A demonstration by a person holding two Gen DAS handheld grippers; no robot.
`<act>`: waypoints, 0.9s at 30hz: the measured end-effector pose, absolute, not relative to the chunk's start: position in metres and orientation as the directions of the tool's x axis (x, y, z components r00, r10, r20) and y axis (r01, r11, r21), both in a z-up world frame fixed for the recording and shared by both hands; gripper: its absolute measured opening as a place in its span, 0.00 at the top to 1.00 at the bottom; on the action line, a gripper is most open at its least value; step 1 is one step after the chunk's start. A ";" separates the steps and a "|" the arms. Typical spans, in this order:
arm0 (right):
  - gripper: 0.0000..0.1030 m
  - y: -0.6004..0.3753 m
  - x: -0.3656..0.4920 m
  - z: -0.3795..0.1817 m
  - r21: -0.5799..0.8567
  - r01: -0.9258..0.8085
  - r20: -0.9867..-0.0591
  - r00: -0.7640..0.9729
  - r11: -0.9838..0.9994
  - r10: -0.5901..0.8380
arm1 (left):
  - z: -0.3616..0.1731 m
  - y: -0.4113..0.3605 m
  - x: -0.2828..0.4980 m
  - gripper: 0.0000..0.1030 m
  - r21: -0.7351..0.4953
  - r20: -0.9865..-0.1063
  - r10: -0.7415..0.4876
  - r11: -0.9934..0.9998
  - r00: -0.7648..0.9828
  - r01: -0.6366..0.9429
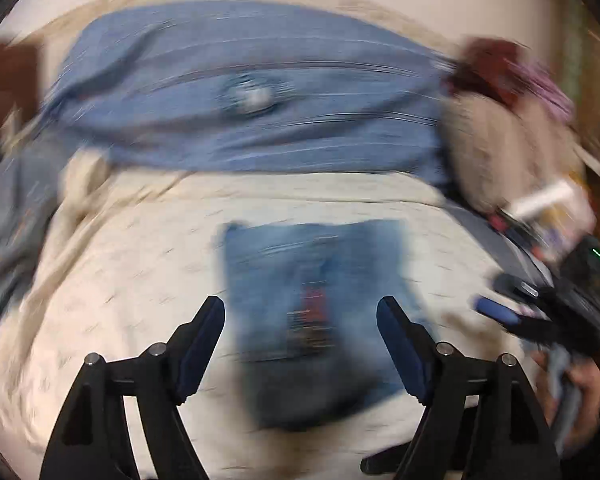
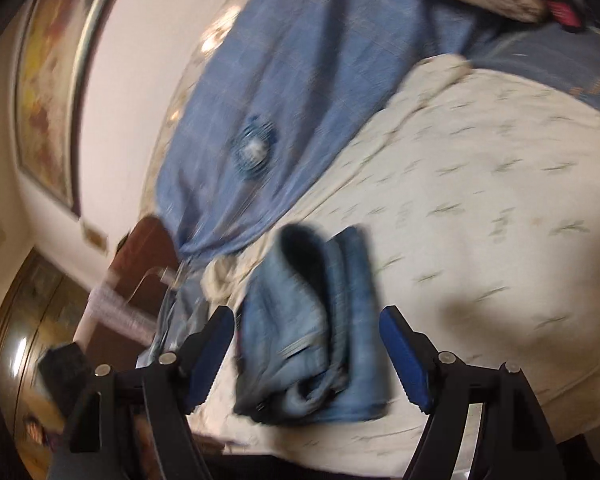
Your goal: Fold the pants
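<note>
The jeans (image 1: 312, 320) are seen folded into a compact bundle on the cream bedspread (image 1: 120, 300), lying ahead of and between the fingers of the left gripper (image 1: 300, 344), whose jaws are held wide with nothing pressed between the pads. In the right wrist view the same bundle (image 2: 312, 332) is seen between the spread fingers of the right gripper (image 2: 306, 356), which is likewise held wide and apart from the denim; whether a pad brushes the cloth cannot be told through the blur. Beyond the fingertips a blue cloth (image 1: 244, 92) is draped across the bed. At the right of the left fingers the other gripper and a hand (image 1: 580, 392) are seen.
</note>
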State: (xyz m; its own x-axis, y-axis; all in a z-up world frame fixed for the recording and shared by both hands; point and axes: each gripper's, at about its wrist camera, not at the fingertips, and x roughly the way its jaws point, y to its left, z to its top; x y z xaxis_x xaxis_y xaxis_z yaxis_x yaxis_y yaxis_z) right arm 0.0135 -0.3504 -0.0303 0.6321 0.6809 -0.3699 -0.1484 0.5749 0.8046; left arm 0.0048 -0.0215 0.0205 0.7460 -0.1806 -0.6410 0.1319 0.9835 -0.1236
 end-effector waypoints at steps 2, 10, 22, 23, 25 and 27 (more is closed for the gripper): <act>0.24 -0.326 0.020 -0.025 0.770 -0.184 -0.414 0.585 0.611 0.698 | -0.003 -0.003 0.018 0.24 -0.139 -0.699 -0.122 0.990 0.704 0.033; 0.24 -0.264 0.060 -0.047 0.656 -0.159 -0.634 0.416 0.738 0.652 | -0.052 -0.025 0.029 0.23 -0.072 -0.766 -0.100 0.995 0.635 0.071; 0.74 -0.228 0.023 0.013 0.352 -0.230 -0.763 0.490 0.907 0.421 | -0.061 -0.010 0.035 0.19 -0.146 -0.769 -0.150 0.988 0.622 0.057; 0.74 -0.226 0.023 0.010 0.321 -0.220 -0.778 0.493 0.921 0.389 | -0.058 -0.009 0.034 0.19 -0.150 -0.768 -0.153 0.987 0.622 0.058; 0.74 -0.226 0.030 -0.014 0.295 -0.192 -0.816 0.459 0.936 0.351 | -0.045 -0.008 0.028 0.20 -0.167 -0.730 -0.172 0.983 0.661 0.071; 0.74 -0.238 0.037 -0.040 0.354 -0.148 -0.824 0.418 0.923 0.383 | -0.028 -0.010 0.016 0.20 -0.150 -0.653 -0.171 0.984 0.738 0.096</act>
State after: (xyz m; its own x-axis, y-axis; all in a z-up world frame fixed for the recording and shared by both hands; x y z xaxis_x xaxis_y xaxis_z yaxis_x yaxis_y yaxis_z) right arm 0.0368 -0.2377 -0.0398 0.4177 0.3828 -0.8240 -0.1479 0.9234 0.3541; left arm 0.0165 -0.0097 -0.0279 0.7377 -0.1713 -0.6530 0.0957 0.9840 -0.1500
